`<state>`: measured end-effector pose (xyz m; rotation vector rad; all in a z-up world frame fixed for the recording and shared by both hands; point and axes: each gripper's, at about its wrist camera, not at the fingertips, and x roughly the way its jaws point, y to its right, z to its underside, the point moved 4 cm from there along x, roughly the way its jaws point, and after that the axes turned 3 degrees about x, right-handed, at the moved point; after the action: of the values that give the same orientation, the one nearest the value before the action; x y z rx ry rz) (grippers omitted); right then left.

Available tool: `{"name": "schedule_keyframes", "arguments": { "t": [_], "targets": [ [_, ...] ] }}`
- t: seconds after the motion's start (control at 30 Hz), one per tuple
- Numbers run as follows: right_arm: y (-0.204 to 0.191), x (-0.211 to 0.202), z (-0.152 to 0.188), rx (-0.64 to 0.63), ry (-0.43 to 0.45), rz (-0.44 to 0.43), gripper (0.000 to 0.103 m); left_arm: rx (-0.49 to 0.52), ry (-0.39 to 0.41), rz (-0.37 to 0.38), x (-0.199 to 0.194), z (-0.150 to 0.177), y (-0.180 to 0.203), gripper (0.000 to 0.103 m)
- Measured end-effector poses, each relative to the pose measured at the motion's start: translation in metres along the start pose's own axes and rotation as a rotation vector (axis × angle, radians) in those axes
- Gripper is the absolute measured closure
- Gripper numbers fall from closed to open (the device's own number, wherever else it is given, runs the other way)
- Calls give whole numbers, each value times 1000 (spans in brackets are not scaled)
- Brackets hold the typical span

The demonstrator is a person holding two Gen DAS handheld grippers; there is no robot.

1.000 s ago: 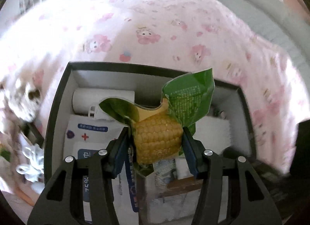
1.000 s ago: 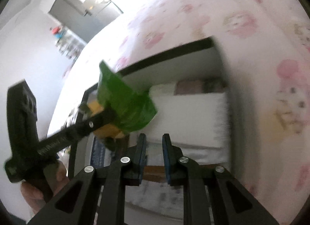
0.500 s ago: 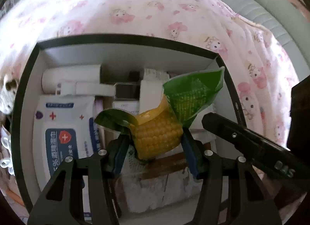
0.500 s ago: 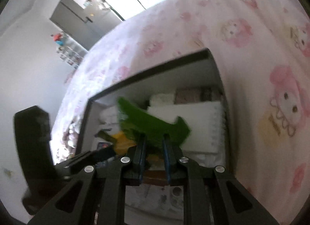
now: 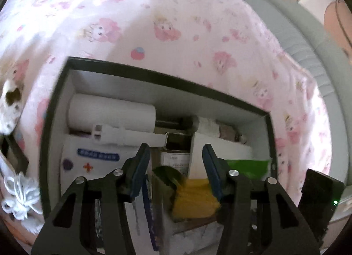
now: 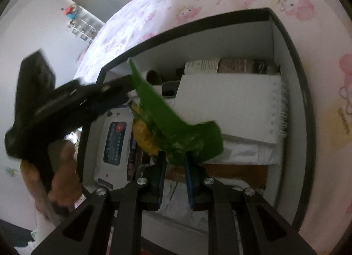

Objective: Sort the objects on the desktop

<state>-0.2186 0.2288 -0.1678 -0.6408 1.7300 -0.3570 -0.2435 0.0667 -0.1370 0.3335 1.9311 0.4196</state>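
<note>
Pink cartoon-print bedding (image 5: 176, 35) is covering the bed, and one black-rimmed box (image 5: 167, 79) with white walls is sitting on it, well filled. One corn packet (image 6: 176, 132), yellow with green foil, is hanging over the box's right half. The right gripper (image 6: 173, 156) is pinching the packet's green edge between nearly closed jaws. The left gripper (image 5: 176, 153) is closing with wide jaws, nothing pressed between its pads; the packet (image 5: 195, 197) is showing below them. Inside are lying one white roll (image 5: 110, 112), one wipes pack (image 5: 96, 162) and one spiral notebook (image 6: 228, 105). One hand (image 6: 59, 167) is gripping the left handle.
</note>
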Motion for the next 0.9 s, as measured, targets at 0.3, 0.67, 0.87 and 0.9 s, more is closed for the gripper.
{"name": "schedule_keyframes", "arguments": {
  "t": [0.3, 0.67, 0.87, 0.9],
  "targets": [
    [-4, 16, 0, -31, -41, 17, 88, 30, -83, 17, 2, 31, 5, 64],
    [-29, -8, -2, -101, 62, 17, 85, 49, -117, 173, -33, 51, 24, 66],
    [-20, -15, 9, -92, -35, -44, 76, 46, -167, 152, -29, 67, 22, 60],
    [-22, -16, 12, -110, -47, -57, 73, 49, -178, 144, -29, 71, 21, 58]
  ]
}}
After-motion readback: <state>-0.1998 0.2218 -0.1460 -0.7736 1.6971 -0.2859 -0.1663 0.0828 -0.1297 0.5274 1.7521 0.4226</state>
